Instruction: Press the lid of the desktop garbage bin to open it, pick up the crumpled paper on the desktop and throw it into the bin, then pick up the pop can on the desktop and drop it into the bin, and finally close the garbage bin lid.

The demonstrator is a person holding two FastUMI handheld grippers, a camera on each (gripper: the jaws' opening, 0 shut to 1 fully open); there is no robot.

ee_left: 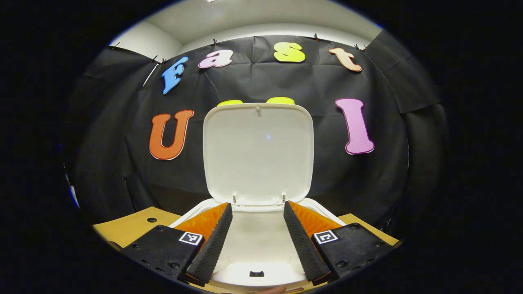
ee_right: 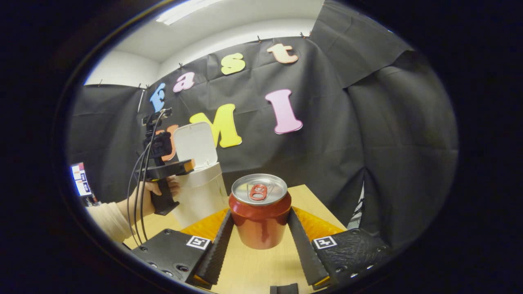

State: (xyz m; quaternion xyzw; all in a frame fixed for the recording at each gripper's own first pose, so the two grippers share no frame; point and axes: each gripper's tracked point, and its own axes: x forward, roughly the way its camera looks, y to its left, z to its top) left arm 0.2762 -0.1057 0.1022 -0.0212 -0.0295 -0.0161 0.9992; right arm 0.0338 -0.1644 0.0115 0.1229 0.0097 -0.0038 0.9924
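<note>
Left gripper view: the garbage bin [ee_left: 253, 245] stands on the bench [ee_left: 130, 226] with its lid [ee_left: 258, 153] swung up and back, near vertical, hinged at the far rim. The lid is a smooth white plastic panel, squarish with rounded corners, its hollow inner face turned toward the camera. The bin's mouth lies open just below the left gripper [ee_left: 257, 241], whose jaws stand wide apart over the opening with nothing between them. The inner faces of the fingers are finely ribbed. What lies inside the bin cannot be told from this angle; a pale interior wall and a small dark latch slot at the near rim are what can be seen.

Right gripper view: the pop can [ee_right: 260, 210] stands upright on the wooden bench [ee_right: 261, 265], long axis vertical, its silver top and pull tab facing up and tilted slightly toward the camera. The body is glossy red metal, cylindrical, tapering at the shoulder. The right gripper [ee_right: 260, 245] brackets the can: the jaws lie against its two sides, clamped on its lower body. Farther left, the white bin [ee_right: 200, 192] stands open near the bench's far edge, well apart from the can, and a hand [ee_right: 157, 192] in a pale sleeve [ee_right: 108, 220] holds the left gripper [ee_right: 179, 167] level over the bin's rim, cables trailing from its handle.
</note>
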